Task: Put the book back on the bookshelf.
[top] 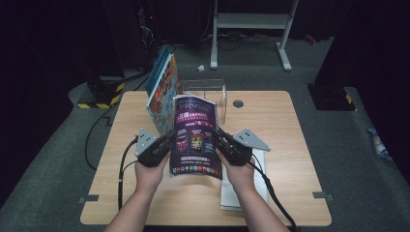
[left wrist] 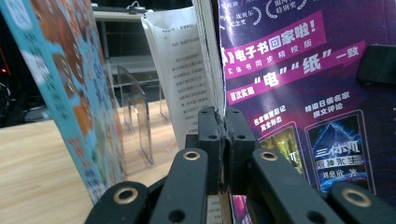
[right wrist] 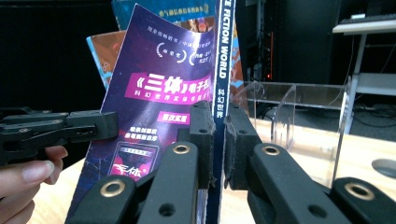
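A: Where is the purple magazine [top: 195,137]?

B: Held upright over the middle of the wooden table [top: 290,125], back cover toward the person, just in front of the leaning blue book [top: 162,89] and the clear acrylic stand [top: 212,94].

A: And the tongs?

B: The left gripper [top: 170,139] is clamped on its page edge, the right gripper [top: 216,137] clamped on its spine. White papers [top: 261,188] lie under the right forearm.

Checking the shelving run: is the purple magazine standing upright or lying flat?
Upright: the purple magazine is held off the table, left gripper and right gripper clamped on its side edges.
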`<state>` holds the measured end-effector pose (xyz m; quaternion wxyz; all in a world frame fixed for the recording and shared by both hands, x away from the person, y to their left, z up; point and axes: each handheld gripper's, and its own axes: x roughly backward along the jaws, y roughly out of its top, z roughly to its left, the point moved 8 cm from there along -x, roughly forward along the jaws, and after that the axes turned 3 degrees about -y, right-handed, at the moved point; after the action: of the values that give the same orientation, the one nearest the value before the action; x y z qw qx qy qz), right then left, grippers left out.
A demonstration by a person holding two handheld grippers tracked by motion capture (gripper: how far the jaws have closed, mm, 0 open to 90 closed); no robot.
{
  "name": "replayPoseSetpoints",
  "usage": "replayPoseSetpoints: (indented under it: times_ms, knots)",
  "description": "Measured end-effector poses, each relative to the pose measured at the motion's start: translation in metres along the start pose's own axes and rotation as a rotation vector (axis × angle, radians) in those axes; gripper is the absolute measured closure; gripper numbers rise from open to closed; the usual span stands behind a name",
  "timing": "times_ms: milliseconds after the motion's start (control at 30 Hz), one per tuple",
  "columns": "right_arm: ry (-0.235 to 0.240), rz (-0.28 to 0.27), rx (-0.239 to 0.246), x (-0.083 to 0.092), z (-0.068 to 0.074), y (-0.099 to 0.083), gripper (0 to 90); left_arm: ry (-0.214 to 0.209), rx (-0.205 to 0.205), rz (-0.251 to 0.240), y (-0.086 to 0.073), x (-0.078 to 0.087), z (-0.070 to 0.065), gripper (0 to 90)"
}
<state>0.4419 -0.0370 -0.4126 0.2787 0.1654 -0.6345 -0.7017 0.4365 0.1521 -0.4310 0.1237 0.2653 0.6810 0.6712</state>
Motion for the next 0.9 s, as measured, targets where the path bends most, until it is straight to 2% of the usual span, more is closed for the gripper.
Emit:
replayPoseSetpoints:
  times_ms: [133,200,233,333,600,900]
  knots:
    - [0.002,-0.05,0.021,-0.005,0.0,0.007,83.7,0.019,-0.031,-0.045,0.007,0.003,0.001,87.4]
    - [0.003,-0.058,0.033,-0.005,0.0,0.007,83.7,0.021,-0.036,-0.047,0.004,0.004,0.001,87.4]
    - [-0.002,-0.064,0.052,-0.005,0.002,0.002,83.8,0.018,-0.035,-0.047,-0.001,0.004,0.0,87.4]
    - [-0.004,-0.071,0.066,-0.003,0.002,-0.006,83.7,0.015,-0.033,-0.046,-0.007,0.005,-0.001,87.4]
    - [-0.003,-0.089,0.073,0.008,0.001,-0.021,83.5,0.009,-0.04,-0.038,-0.02,0.006,-0.006,87.4]
    - [0.015,-0.087,0.096,0.023,0.009,-0.022,83.0,0.003,-0.041,-0.031,-0.029,0.013,-0.009,86.8]
